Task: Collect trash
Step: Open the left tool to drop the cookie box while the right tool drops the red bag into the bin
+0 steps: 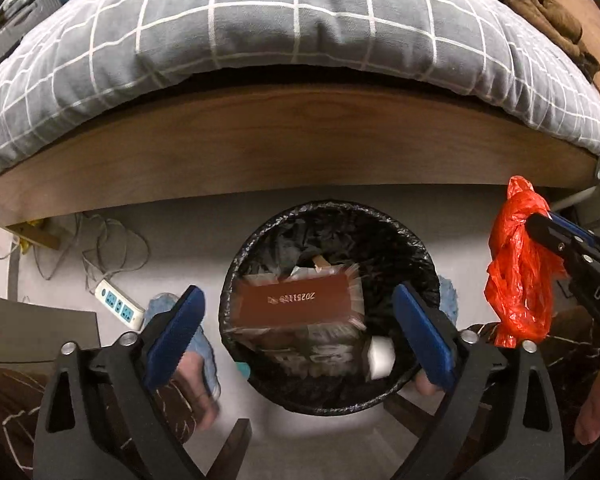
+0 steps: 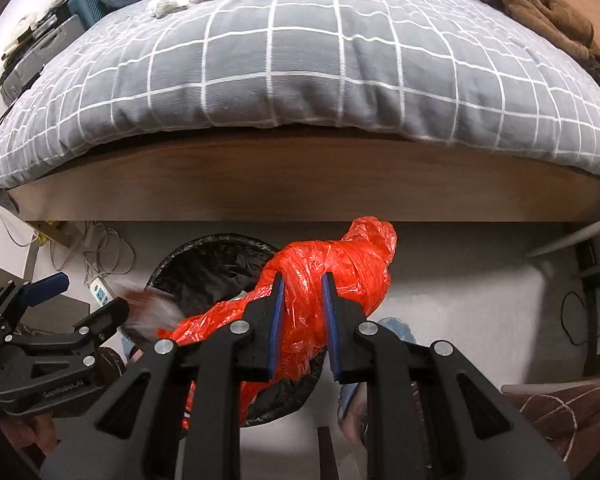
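The left gripper (image 1: 296, 332) was spread wide with nothing between its blue pads, hanging right over the trash bin (image 1: 420, 248). The bin sat on the pale floor in front of the wooden bed frame (image 1: 300, 140), lined with a black bag. Just below the pads, a brown wrapper (image 1: 296, 300) with printed numbers showed up blurry over the bin's opening, not touching either pad, with other wrappers and a white scrap underneath it.

The right gripper (image 2: 302, 320) was clamped on a crumpled red plastic bag (image 2: 340, 264), squeezed tight between both pads. In the right wrist view the bag hung partly over the near rim of the bin (image 2: 204, 248); from the left wrist view the same bag (image 1: 516, 272) looked off to the bin's right side, up in the air.

A grey checked blanket (image 2: 300, 60) covered the bed above, and a white power strip (image 1: 118, 306) with tangled cables lay on the floor left of the bin.
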Demonstrator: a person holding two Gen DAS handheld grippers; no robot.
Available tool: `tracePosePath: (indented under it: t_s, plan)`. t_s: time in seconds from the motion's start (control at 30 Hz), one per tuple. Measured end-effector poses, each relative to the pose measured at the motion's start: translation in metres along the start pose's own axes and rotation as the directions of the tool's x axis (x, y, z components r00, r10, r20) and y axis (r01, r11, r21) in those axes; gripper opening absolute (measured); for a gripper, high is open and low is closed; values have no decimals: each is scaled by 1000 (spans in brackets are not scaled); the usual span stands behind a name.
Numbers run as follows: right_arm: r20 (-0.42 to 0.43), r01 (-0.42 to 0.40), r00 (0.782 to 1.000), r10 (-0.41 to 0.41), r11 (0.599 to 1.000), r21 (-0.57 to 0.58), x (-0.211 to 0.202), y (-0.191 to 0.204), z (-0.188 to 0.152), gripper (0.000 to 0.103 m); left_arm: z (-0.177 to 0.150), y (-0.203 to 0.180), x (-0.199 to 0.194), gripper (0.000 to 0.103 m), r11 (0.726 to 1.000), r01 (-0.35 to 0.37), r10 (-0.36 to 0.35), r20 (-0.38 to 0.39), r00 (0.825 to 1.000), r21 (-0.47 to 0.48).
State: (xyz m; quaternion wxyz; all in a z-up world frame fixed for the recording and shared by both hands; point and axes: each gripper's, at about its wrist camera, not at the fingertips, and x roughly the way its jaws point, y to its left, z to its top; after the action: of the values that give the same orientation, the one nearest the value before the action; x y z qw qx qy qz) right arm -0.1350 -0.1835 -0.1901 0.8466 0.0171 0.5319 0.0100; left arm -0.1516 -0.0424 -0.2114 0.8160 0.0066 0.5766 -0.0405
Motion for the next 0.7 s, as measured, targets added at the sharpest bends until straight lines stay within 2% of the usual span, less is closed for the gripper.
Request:
tracePosePath:
  t_s: [0.23, 0.7]
  plan:
    - [-1, -27, 1000, 27, 999, -25, 3, 14, 2, 18, 2, 10, -7, 97, 1000, 1, 0, 26, 1000, -26]
    - [-22, -76, 997, 74, 989, -126, 15, 78, 9, 21, -3, 75, -19, 97, 991, -12, 20, 62, 998, -130]
